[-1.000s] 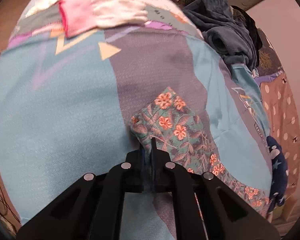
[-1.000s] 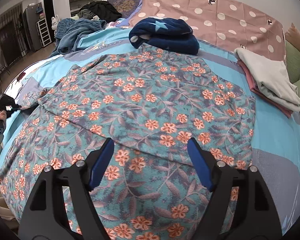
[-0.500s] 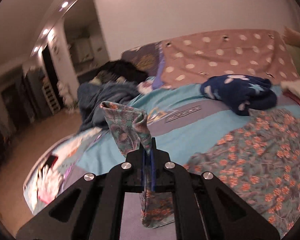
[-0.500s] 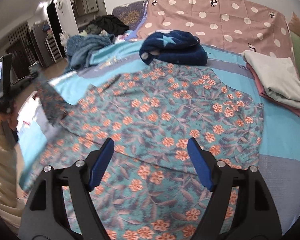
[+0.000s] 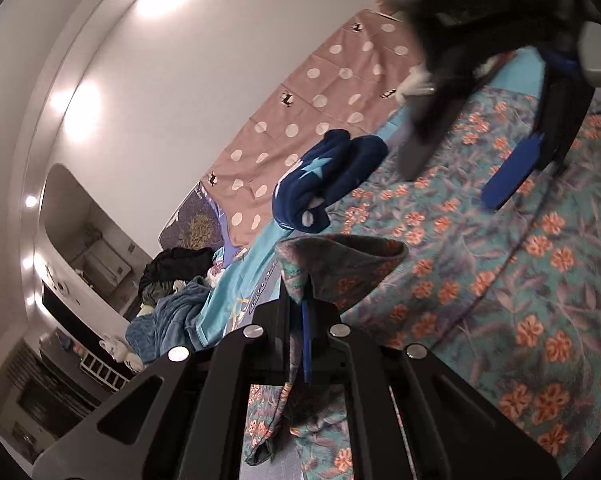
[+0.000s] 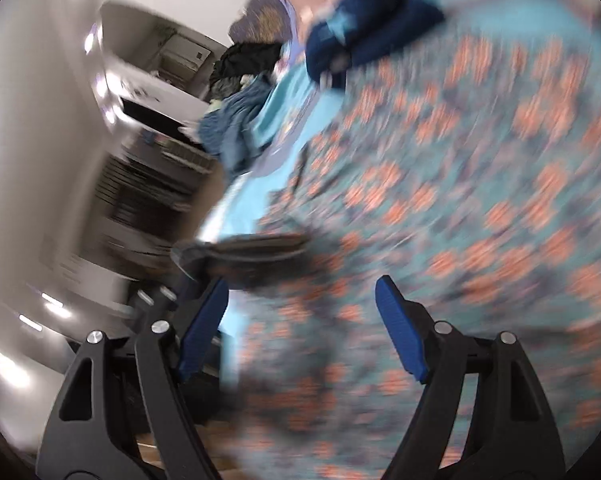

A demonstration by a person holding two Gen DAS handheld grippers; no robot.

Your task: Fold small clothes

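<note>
left wrist view: left gripper (image 5: 306, 312) clamped on a raised corner of the floral garment (image 5: 500, 280), the rest spread over the bed (image 5: 236, 292). folded navy star garment (image 5: 332, 176) lies beyond it. right gripper (image 5: 464, 168) hovers above the floral cloth, jaws apart.

right wrist view, blurred: right gripper (image 6: 300, 332) jaws wide, nothing between them; floral garment (image 6: 460, 200) below; left gripper (image 6: 204, 272) holds the lifted corner.

The left gripper (image 5: 306, 316) is clamped on a corner of the floral garment (image 5: 500, 280), which stands up just past its tips and spreads away to the right. Ahead lies a navy bundle (image 5: 324, 180). The right gripper (image 5: 464, 168), jaws apart, hangs upper right.
</note>
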